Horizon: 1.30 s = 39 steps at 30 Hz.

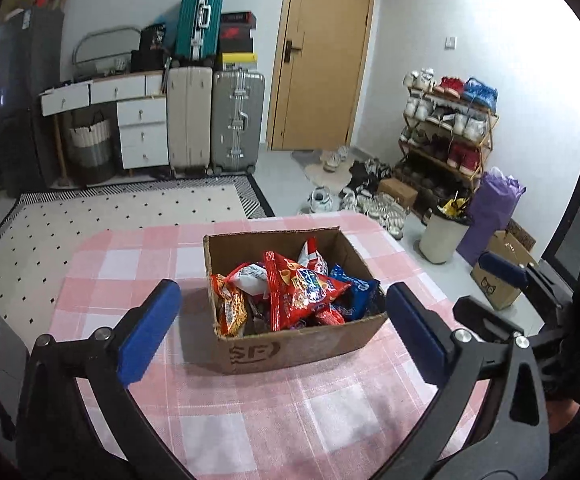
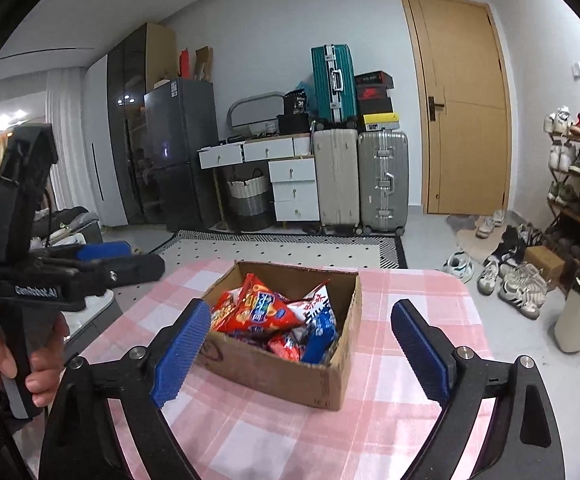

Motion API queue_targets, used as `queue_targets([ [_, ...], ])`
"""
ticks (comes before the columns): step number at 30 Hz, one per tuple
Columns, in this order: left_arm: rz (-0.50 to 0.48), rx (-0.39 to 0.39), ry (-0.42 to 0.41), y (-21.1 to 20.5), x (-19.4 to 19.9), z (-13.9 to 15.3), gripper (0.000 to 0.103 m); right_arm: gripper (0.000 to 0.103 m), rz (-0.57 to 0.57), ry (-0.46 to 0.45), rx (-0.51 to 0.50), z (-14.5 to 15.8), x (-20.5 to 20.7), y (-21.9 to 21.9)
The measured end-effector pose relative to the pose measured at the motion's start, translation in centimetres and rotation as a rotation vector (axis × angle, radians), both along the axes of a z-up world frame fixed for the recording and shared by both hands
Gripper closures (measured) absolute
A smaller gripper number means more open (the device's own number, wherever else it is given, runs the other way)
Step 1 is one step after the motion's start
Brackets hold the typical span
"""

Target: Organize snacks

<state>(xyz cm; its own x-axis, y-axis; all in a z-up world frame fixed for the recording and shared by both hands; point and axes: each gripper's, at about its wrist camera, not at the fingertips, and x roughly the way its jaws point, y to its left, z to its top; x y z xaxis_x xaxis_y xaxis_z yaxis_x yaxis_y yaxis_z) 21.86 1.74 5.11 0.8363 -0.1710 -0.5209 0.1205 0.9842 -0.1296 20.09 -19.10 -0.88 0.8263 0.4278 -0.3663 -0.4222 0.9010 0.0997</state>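
Note:
A brown cardboard box (image 1: 290, 350) (image 2: 273, 376) stands on the table with the pink checked cloth (image 1: 290, 412) (image 2: 273, 436). Inside it lie several snack bags: a big red one (image 1: 302, 296) (image 2: 257, 312), an orange one (image 1: 231, 310) and a blue one (image 1: 356, 294) (image 2: 322, 334). My left gripper (image 1: 281, 328) hangs wide open in front of the box, nothing between its blue pads. My right gripper (image 2: 300, 344) is also wide open and empty, on the near side of the box. In the right wrist view a hand (image 2: 13, 356) holds the left gripper's handle at the far left.
Beyond the table lie a dotted rug (image 1: 129, 216), suitcases (image 1: 233, 120) (image 2: 382, 180), a white drawer unit (image 1: 141, 132) and a wooden door (image 1: 322, 56). To the right stand a shoe rack (image 1: 446, 128), loose shoes on the floor, a white bin (image 1: 442, 236) and a purple bag (image 1: 490, 216).

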Motion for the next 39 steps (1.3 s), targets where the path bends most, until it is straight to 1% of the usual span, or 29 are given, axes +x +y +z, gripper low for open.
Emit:
queue_targets([
  [3, 0.010, -0.003, -0.019, 0.1, -2.0, -0.2, 0.001, 0.009, -0.011, -0.016, -0.008, -0.3, -2.0, 0.2],
  [6, 0.019, 0.014, -0.041, 0.1, -3.9, -0.7, 0.001, 0.008, -0.019, -0.036, -0.014, -0.4, -3.7, 0.5],
  [8, 0.030, 0.018, -0.061, 0.1, -5.3, -1.3, 0.001, 0.007, -0.028, -0.052, -0.020, -0.6, -4.9, 0.5],
  [14, 0.029, 0.007, -0.079, 0.3, -8.1, -3.3, 0.001, 0.003, -0.065, -0.083, -0.014, -1.0, -7.5, 0.4],
  [16, 0.032, 0.030, -0.063, 0.2, -8.3, -4.2, 0.001, 0.003, -0.075, -0.089, -0.021, -1.4, -8.2, 0.4],
  [19, 0.028, 0.034, -0.045, 0.3, -8.7, -5.6, 0.001, 0.003, -0.081, -0.077, -0.014, -2.0, -8.8, 0.2],
  [26, 0.067, 0.034, -0.051, 0.8, -9.7, -8.5, 0.001, 0.002, -0.106, -0.050, 0.015, -3.6, -9.9, -0.6],
  [28, 0.073, 0.033, -0.048, 0.9, -9.6, -9.0, 0.001, 0.002, -0.116, -0.040, 0.003, -4.1, -9.9, -0.7],
  [32, 0.094, 0.043, -0.063, 1.0, -9.6, -10.5, 0.001, 0.002, -0.136, -0.049, -0.025, -5.0, -10.4, -0.5],
  [34, 0.093, 0.052, -0.068, 1.0, -9.5, -11.0, 0.001, 0.002, -0.133, -0.051, -0.033, -5.5, -10.1, -0.5],
  [39, 0.082, 0.042, -0.075, 1.0, -9.1, -12.5, 0.001, 0.002, -0.137, -0.046, -0.056, -7.2, -9.2, -0.3],
])
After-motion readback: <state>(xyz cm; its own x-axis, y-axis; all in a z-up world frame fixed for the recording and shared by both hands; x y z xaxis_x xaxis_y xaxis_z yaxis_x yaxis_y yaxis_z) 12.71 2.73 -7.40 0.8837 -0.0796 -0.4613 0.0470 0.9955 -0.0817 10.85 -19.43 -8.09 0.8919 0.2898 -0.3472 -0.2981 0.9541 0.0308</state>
